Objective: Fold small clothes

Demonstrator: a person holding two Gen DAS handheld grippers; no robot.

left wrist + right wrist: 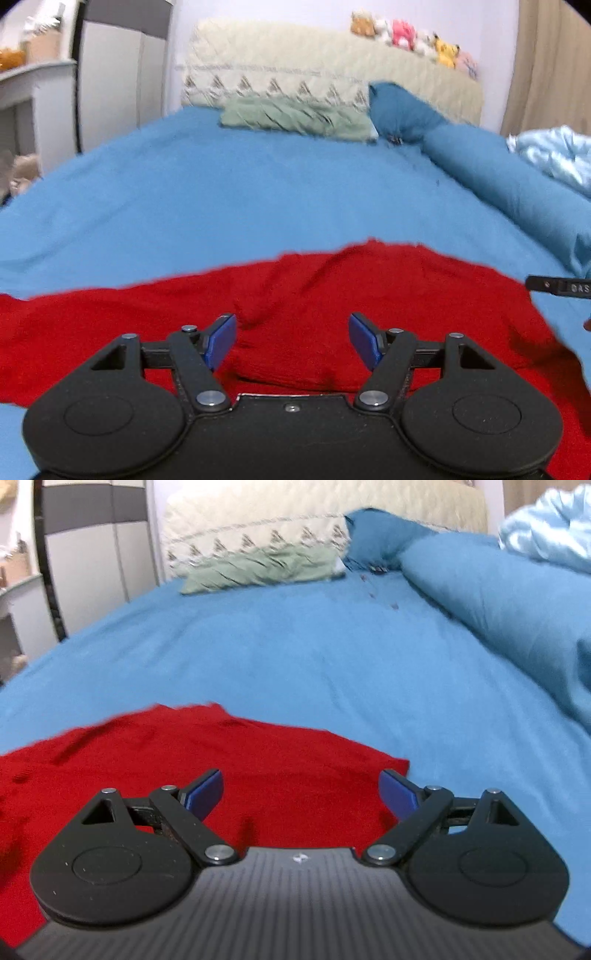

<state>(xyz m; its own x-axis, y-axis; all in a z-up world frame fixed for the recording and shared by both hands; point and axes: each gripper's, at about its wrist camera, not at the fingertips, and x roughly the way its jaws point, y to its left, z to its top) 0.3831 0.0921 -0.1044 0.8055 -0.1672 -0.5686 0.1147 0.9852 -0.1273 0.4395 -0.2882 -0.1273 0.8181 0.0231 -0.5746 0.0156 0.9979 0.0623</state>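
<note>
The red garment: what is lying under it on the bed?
The red garment lies spread on the blue bedsheet, which shows all around its far edge. Whatever is directly beneath the cloth is covered, so nothing else can be confirmed. Both open tools hover above it, holding nothing.

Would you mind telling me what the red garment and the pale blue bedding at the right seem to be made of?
Red garment: probably a soft matte knit or crinkled cotton; fuzzy edge, fine wrinkles, no shine. Pale blue bedding: seemingly satin or a similar glossy synthetic; bright highlights along its folds.
</note>
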